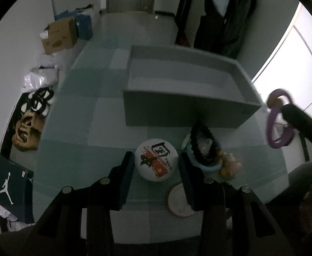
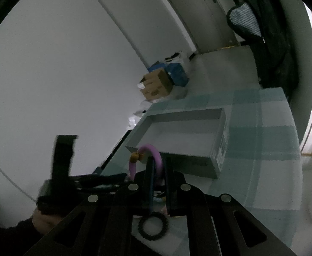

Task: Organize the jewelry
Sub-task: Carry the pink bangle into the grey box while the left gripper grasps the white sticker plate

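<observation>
My right gripper is shut on a purple bracelet with an orange-brown bead and holds it in the air near the front corner of the open grey box. In the left wrist view the purple bracelet hangs from the right gripper's fingers at the box's right. My left gripper is open and empty, its fingers on either side of a white round badge marked CHINA. A black toothed bracelet lies on a blue ring with yellow-brown beads.
A checked teal cloth covers the table. A small white disc lies by the left gripper's right finger. A black toothed ring lies under the right gripper. Cardboard boxes and bags stand on the floor at left.
</observation>
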